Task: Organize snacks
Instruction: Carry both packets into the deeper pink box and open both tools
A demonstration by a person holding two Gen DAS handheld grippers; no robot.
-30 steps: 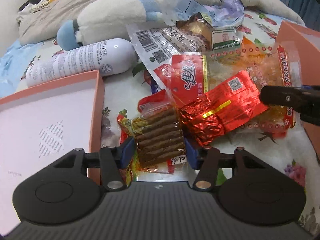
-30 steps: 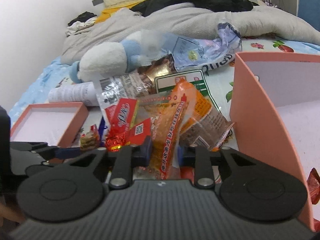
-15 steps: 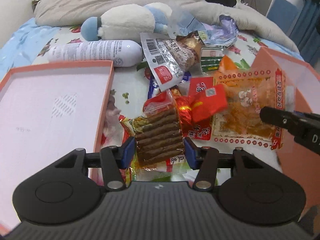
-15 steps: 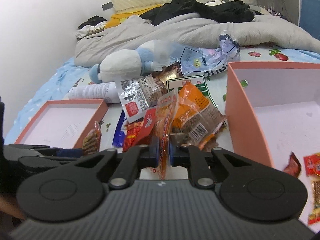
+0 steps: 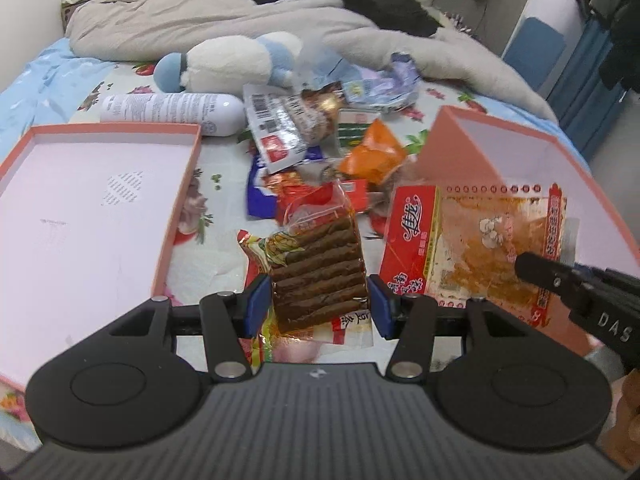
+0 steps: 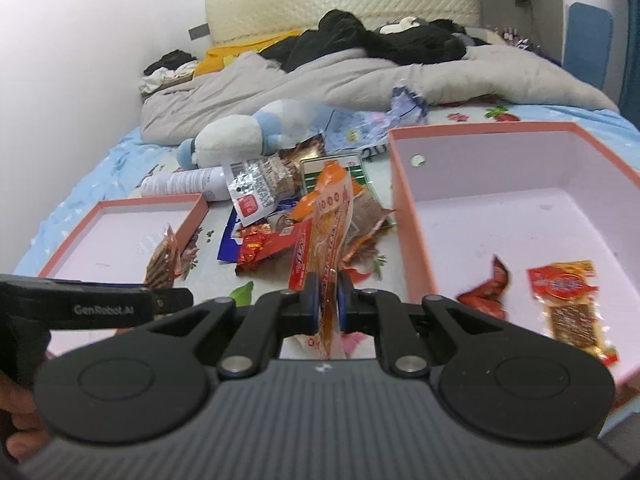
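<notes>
Pink box [image 6: 404,216] sits right of the snack pile [image 5: 320,160] on the bed, lid [image 5: 176,208] left. Left hand-held gripper [image 5: 318,300] clamps a brown strip pack [image 5: 320,272]; right hand-held gripper [image 6: 325,300], jaws just closing, pinches an orange packet [image 6: 328,248], its lower end hidden.

Even, soft indoor light fills both fisheye views with faint shadows, small glints on the crinkled silver foil snack packet [image 5: 280,128], strong bending toward the edges, and slight blur across the grey quilt [image 6: 320,76].
</notes>
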